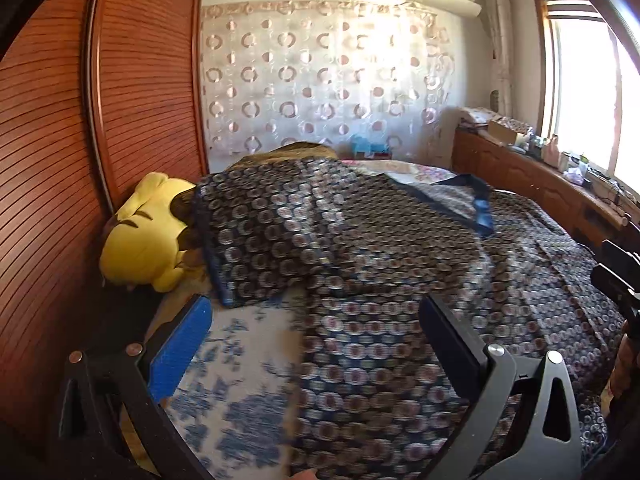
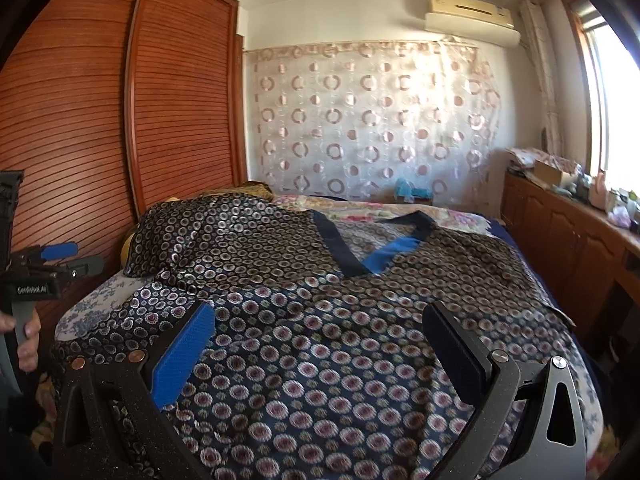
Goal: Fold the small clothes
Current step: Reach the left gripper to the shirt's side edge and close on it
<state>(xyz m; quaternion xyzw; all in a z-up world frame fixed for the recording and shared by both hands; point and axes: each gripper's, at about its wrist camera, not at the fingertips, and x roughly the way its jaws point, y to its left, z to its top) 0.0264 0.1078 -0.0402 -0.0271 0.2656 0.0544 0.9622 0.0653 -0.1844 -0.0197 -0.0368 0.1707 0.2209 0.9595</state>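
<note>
A dark blue garment with a circle print (image 2: 320, 312) lies spread across the bed, its navy V-neck collar (image 2: 352, 252) toward the far side. It also shows in the left wrist view (image 1: 360, 248), with one sleeve draped to the left. My left gripper (image 1: 316, 336) is open and empty, hovering over the garment's left part and the blue-and-white bedsheet (image 1: 240, 392). It also shows at the left edge of the right wrist view (image 2: 60, 256). My right gripper (image 2: 320, 340) is open and empty above the garment's lower part. It shows at the right edge of the left wrist view (image 1: 616, 276).
A yellow plush toy (image 1: 140, 236) lies at the bed's left by the wooden wardrobe (image 1: 60, 140). A wooden cabinet with clutter (image 2: 568, 220) runs along the right under the window. A patterned curtain (image 2: 368, 120) hangs on the far wall.
</note>
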